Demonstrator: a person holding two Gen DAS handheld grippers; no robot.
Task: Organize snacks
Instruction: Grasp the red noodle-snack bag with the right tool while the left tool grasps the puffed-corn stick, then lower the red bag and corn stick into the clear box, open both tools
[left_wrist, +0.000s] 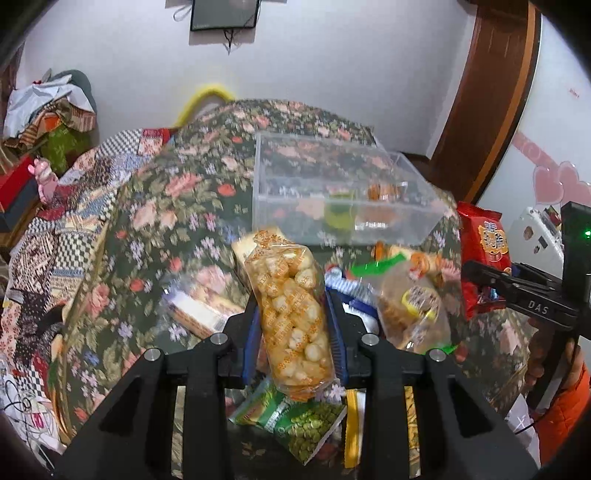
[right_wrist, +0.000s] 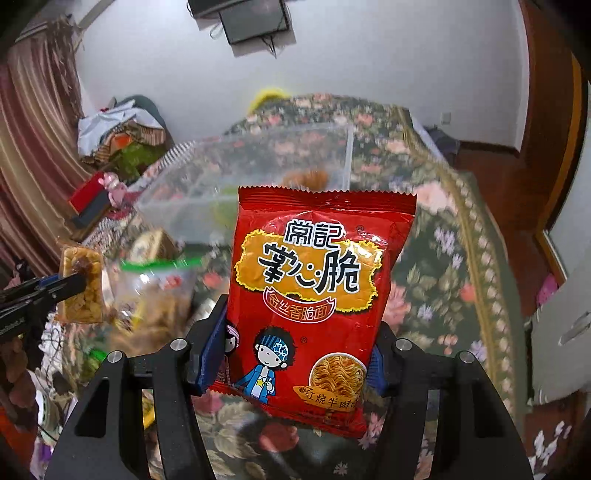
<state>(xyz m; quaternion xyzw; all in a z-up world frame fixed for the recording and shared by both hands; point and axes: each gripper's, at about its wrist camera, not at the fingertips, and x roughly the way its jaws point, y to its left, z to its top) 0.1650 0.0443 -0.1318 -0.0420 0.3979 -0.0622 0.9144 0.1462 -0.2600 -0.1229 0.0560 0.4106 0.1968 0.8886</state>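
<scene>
My left gripper (left_wrist: 293, 328) is shut on a clear packet of orange puffed snacks (left_wrist: 291, 310), held upright above the floral tablecloth (left_wrist: 155, 206). My right gripper (right_wrist: 295, 354) is shut on a red crispy-noodle packet (right_wrist: 314, 295), which fills the middle of the right wrist view. The same red packet (left_wrist: 480, 254) and right gripper (left_wrist: 484, 280) show at the right edge of the left wrist view. The left gripper (right_wrist: 74, 286) with its snack packet (right_wrist: 83, 288) appears at the left of the right wrist view. A clear divided plastic box (left_wrist: 332, 192) (right_wrist: 258, 177) stands beyond both packets with a few small snacks inside.
Loose snacks lie under and between the grippers: a green pea packet (left_wrist: 306, 424), a clear bag with a green strip (left_wrist: 410, 306) and a flat biscuit pack (left_wrist: 199, 310). Piled fabric (left_wrist: 48, 110) sits at the far left. A wooden door frame (left_wrist: 487, 96) stands right.
</scene>
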